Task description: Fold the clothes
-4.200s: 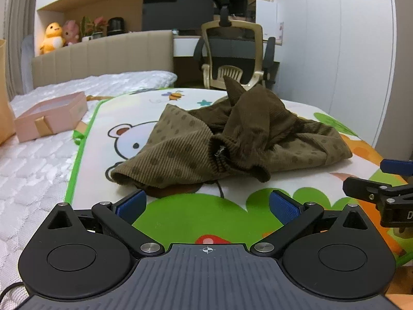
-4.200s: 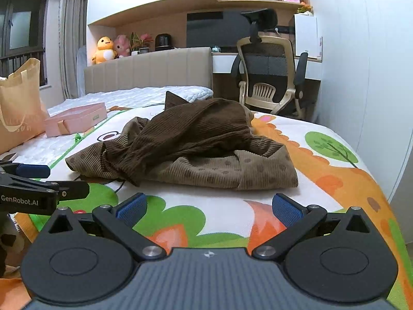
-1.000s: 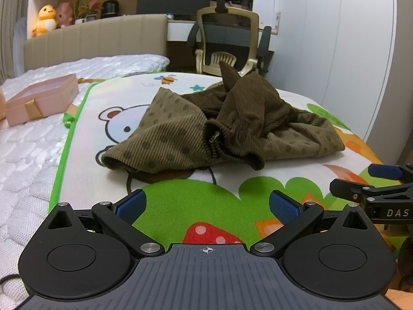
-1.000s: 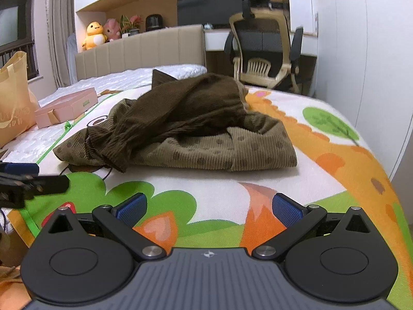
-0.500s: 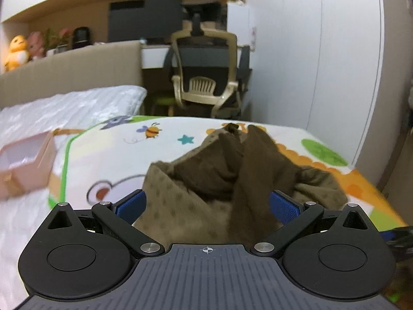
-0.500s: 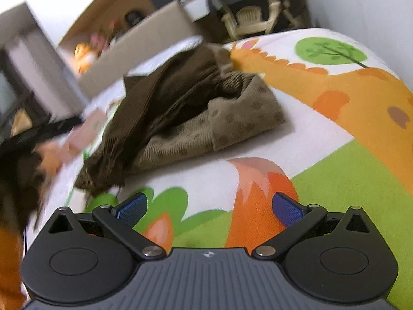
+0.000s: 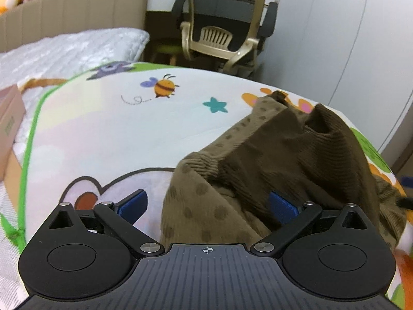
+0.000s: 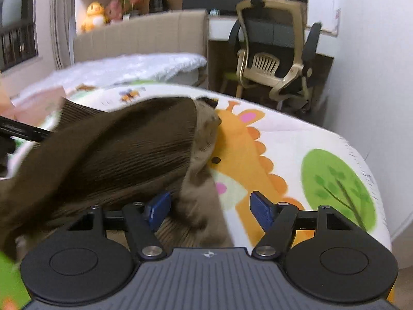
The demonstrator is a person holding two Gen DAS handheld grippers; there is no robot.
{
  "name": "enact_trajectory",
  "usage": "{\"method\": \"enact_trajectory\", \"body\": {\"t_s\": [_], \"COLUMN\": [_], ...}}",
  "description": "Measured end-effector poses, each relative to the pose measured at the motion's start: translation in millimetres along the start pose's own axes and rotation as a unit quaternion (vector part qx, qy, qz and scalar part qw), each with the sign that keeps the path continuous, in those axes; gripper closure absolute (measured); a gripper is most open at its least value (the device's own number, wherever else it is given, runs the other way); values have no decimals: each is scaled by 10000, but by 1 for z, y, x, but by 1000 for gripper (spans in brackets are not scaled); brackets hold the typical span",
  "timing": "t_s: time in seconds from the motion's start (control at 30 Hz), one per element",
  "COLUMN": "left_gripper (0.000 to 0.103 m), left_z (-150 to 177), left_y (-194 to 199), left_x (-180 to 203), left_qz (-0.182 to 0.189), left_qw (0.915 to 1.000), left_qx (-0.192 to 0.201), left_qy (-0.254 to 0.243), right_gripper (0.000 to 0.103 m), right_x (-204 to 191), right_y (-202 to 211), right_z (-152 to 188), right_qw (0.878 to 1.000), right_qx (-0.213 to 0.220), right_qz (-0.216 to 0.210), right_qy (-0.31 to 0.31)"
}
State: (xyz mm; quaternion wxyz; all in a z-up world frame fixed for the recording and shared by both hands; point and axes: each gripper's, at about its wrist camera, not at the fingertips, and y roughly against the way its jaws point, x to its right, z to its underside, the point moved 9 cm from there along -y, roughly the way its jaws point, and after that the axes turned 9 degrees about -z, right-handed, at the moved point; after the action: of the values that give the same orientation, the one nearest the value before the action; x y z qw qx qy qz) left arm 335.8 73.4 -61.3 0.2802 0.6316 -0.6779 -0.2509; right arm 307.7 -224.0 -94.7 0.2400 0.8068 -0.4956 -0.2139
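A crumpled brown corduroy garment [image 7: 284, 155] with a dotted lighter lining lies on the cartoon play mat [image 7: 116, 134]. My left gripper [image 7: 206, 206] is open, low over the garment's left part, with cloth between its blue pads [image 7: 133, 204]. In the right wrist view the garment [image 8: 124, 155] fills the left and middle. My right gripper [image 8: 210, 206] is open with its jaws part way in, and a fold of dotted cloth lies between them. The cloth's near edge is hidden under both grippers.
A pink box [image 7: 9, 118] sits at the mat's left edge on the white quilted bed [image 7: 64, 49]. An office chair [image 8: 273, 51] and desk stand beyond the bed's far end. A white wall [image 8: 374, 64] runs along the right side.
Both grippers moved forward and down onto the garment, which now lies between their fingers. The right gripper's jaws have narrowed.
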Motion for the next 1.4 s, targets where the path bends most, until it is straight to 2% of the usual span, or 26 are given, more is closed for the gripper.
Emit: {"method": "enact_trajectory", "body": {"t_s": [0.07, 0.13, 0.2, 0.23, 0.3, 0.33, 0.37, 0.4, 0.47, 0.57, 0.63, 0.7, 0.73, 0.77, 0.8, 0.87, 0.93, 1.0, 1.03, 1.07, 1.1, 1.13, 1.17, 1.23, 1.3, 1.4], "left_gripper": [3, 3, 4, 7, 29, 50, 76, 84, 90, 90, 88, 81, 73, 68, 64, 40, 30, 24, 21, 18, 17, 17, 16, 15, 11, 9], "left_z": [1, 7, 13, 15, 17, 19, 24, 30, 50, 92, 120, 141, 151, 150, 148, 140, 128, 120, 120, 121, 124, 126, 128, 130, 129, 123], "left_y": [-8, -16, -21, -20, -15, -12, -7, -1, 17, 57, 85, 110, 123, 134, 146, 167, 179, 185, 186, 184, 182, 177, 173, 168, 165, 151], "left_x": [-1, -1, -2, -1, 4, 6, 8, 9, 18, 43, 59, 71, 76, 78, 79, 80, 83, 94, 101, 111, 122, 129, 136, 147, 152, 162], "left_qz": [55, 33, -28, -65, -118, -124, -103, -79, 53, 417, 659, 794, 858, 825, 776, 706, 709, 763, 814, 887, 964, 1021, 1074, 1162, 1179, 1218], "left_qw": [9999, 9997, 9996, 9997, 9997, 9997, 9995, 9994, 9989, 9959, 9919, 9884, 9864, 9867, 9871, 9872, 9858, 9819, 9789, 9757, 9722, 9703, 9686, 9652, 9623, 9617], "left_qx": [-78, -201, -260, -230, -219, -219, -285, -343, -453, -616, -723, -777, -802, -673, -518, -186, 125, 347, 410, 434, 451, 416, 371, 318, 369, 411], "left_qy": [89, 91, 121, 98, 26, -8, 5, 21, -88, -522, -810, -1036, -1146, -1228, -1304, -1419, -1515, -1700, -1830, -1957, -2083, -2153, -2213, -2321, -2425, -2422], "right_gripper": [38, 51, 69, 70, 77, 77, 79, 80, 80, 80, 80, 75, 75, 72, 63, 53, 46, 36, 36, 38, 63, 82, 96, 97, 97, 98], "right_x": [-3, -11, -17, -19, -25, -27, -29, -31, -39, -45, -46, -48, -49, -54, -58, -72, -88, -105, -115, -125, -137, -149, -148, -145, -102, -34], "right_y": [-18, -26, -26, -23, -16, -12, -6, 0, 25, 66, 93, 121, 135, 145, 156, 174, 177, 170, 161, 151, 142, 133, 135, 139, 151, 172], "right_z": [2, 4, 7, 9, 13, 15, 20, 25, 43, 75, 83, 91, 96, 93, 89, 84, 80, 80, 83, 87, 92, 97, 92, 80, 51, 10], "right_qw": [9996, 9990, 9985, 9985, 9984, 9984, 9981, 9978, 9966, 9953, 9966, 9977, 9980, 9979, 9962, 9878, 9733, 9643, 9625, 9609, 9612, 9608, 9667, 9744, 9874, 9947], "right_qx": [-139, -165, -196, -215, -252, -270, -315, -361, -478, -619, -497, -371, -309, -182, -54, 152, 158, 105, 19, -118, -295, -472, -385, -196, 249, 918], "right_qz": [-236, -418, -510, -509, -507, -506, -530, -554, -656, -667, -546, -422, -361, -609, -864, -1429, -2087, -2436, -2515, -2590, -2638, -2684, -2525, -2185, -1510, -376], "right_qy": [-45, -68, -63, -46, -12, 5, 24, 42, 105, 320, 355, 389, 406, 142, -128, -598, -941, -1036, -1014, -972, -744, -512, -178, 496, 413, 254]}}
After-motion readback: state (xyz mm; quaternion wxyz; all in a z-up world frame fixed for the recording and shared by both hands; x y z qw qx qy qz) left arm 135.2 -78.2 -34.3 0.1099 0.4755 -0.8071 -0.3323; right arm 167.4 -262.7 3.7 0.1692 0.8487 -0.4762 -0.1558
